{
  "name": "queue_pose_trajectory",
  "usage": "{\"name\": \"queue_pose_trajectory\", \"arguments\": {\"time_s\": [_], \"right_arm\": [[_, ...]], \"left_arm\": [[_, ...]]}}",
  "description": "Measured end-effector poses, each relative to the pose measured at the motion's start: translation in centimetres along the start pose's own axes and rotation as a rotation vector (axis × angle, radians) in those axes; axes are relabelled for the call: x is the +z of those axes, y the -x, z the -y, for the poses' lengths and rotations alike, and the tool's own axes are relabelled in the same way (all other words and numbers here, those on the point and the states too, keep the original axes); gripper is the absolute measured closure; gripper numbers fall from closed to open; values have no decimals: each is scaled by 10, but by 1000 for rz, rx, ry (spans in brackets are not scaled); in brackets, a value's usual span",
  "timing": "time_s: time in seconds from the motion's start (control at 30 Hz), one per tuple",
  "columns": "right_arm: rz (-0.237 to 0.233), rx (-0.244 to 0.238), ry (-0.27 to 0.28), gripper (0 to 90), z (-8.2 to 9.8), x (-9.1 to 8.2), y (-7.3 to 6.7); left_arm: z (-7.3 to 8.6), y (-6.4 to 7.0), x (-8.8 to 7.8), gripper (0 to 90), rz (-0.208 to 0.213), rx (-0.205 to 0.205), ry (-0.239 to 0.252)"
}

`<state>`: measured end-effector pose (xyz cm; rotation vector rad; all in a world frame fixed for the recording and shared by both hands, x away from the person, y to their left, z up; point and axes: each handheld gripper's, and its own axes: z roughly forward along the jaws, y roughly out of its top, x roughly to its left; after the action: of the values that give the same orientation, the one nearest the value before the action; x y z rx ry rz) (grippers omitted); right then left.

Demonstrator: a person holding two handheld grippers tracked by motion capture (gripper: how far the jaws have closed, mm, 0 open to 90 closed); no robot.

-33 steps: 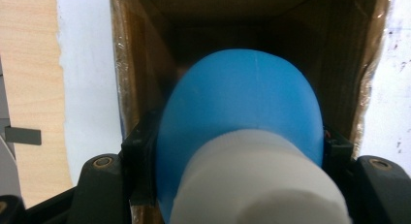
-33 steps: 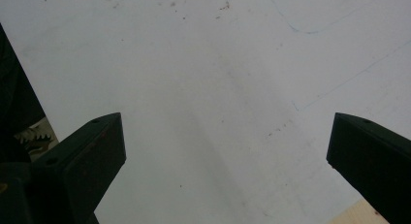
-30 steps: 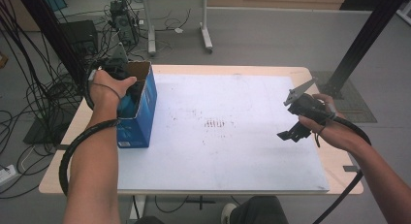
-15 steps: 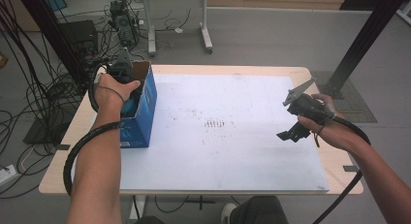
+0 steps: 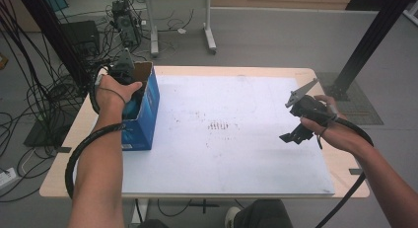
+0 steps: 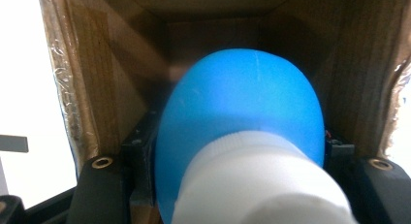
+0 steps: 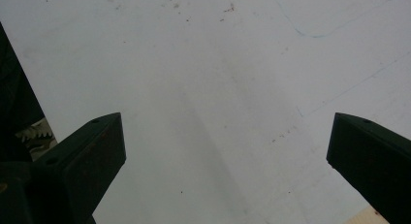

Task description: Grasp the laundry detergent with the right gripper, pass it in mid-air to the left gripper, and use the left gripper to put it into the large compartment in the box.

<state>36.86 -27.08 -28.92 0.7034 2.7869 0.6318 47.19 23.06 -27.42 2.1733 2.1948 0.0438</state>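
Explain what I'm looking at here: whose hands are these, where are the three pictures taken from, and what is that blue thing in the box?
No robot here: a person holds hand tongs in each hand, each with its own camera. The high view looks down on the white-topped table. The left tongs reach into the open top of a blue cardboard box at the table's left. The left gripper view looks inside that box: its jaws are closed on a blue bottle with a white cap. The right tongs hover over the table's right side; the right gripper view shows their jaws spread wide over the table, with nothing between them.
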Motion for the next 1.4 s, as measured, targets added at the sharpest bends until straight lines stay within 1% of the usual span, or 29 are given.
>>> {"name": "queue_pose_trajectory", "arguments": {"time_s": [0.37, 0.8, 0.87, 1.4], "right_arm": [[-4, -4, -11, 4, -2, 2, -1], [2, -11, -15, 4, -4, -2, -2], [4, -10, -14, 4, -4, -3, -2], [5, -16, -14, 4, -5, -3, -2]], "left_arm": [[0, 0, 0, 363, 5, 2, -1], [0, 1, 1, 361, 9, -5, 2], [0, 1, 0, 361, 5, 0, 2], [1, 1, 1, 361, 7, -1, 5]]}}
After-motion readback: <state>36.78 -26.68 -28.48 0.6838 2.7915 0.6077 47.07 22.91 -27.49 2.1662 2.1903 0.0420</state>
